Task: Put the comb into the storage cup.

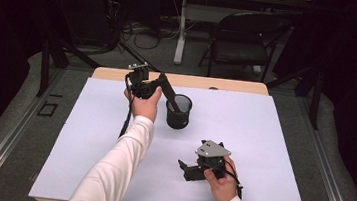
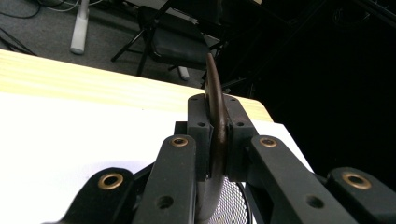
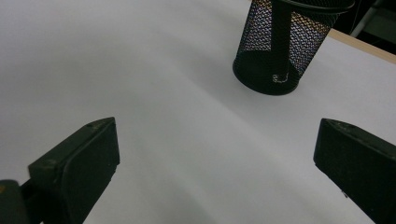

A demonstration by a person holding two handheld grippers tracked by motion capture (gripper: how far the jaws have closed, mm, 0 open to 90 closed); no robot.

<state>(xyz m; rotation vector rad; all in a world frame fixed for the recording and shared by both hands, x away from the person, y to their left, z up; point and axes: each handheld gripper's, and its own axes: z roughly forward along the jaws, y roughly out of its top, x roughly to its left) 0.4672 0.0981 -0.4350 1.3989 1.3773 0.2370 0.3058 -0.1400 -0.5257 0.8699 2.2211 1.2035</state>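
Holding the cup [image 1: 179,111] by its rim, our left gripper [image 2: 218,135] has its fingers [image 2: 201,140] clenched on the thin edge of the mesh wall, one inside and one outside. The cup stands upright on the white sheet [image 1: 263,139] covering the table [image 1: 178,80], a little in from its far edge. Our right gripper [image 1: 190,171] rests nearer us than the cup and to its right, fingers [image 3: 74,163] released wide with nothing between them, pointing toward the cup. To do this well, we judge the grip should stay firm and square on the rim, since so narrow a hold could let the cup swing or slip. We should lift straight and slowly, keeping the cup level, and leave the right gripper clear unless the cup tips.
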